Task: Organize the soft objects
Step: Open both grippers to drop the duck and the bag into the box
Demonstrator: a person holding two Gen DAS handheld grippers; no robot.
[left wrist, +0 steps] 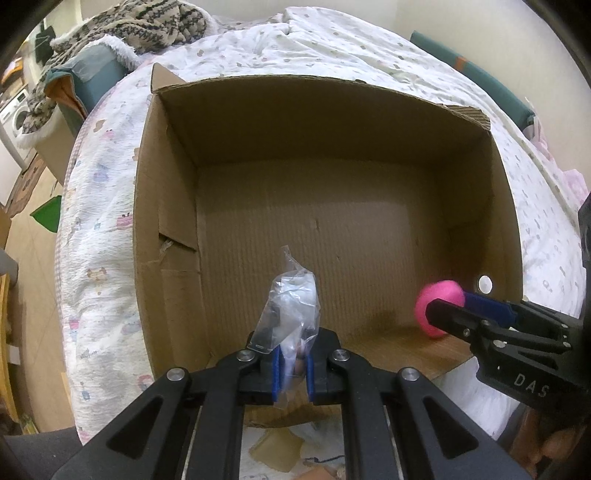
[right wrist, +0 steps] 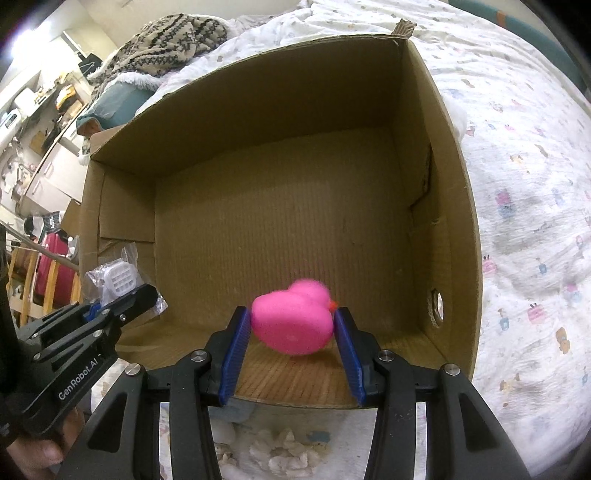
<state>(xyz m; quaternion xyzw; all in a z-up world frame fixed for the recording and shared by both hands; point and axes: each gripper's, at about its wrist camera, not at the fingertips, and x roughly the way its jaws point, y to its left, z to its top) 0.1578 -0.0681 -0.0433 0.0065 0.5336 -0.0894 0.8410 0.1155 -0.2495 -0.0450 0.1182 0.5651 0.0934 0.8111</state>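
Note:
An open cardboard box (left wrist: 166, 206) (right wrist: 454, 221) sits on a bed. My left gripper (left wrist: 293, 365) is shut on a clear plastic bag (left wrist: 291, 306) with a white item inside, held over the box's near edge. It shows in the right wrist view (right wrist: 122, 295) with the bag (right wrist: 118, 278). My right gripper (right wrist: 291, 328) is shut on a pink rubber duck (right wrist: 291, 319) over the box's near edge. It shows at the right of the left wrist view (left wrist: 443, 310) with the duck (left wrist: 437, 295).
The box interior (left wrist: 314, 229) shows bare cardboard. A white printed quilt (left wrist: 96, 236) (right wrist: 532, 229) covers the bed around the box. A patterned knit blanket (left wrist: 140, 22) lies at the far left. Wooden floor (left wrist: 33, 258) is left of the bed.

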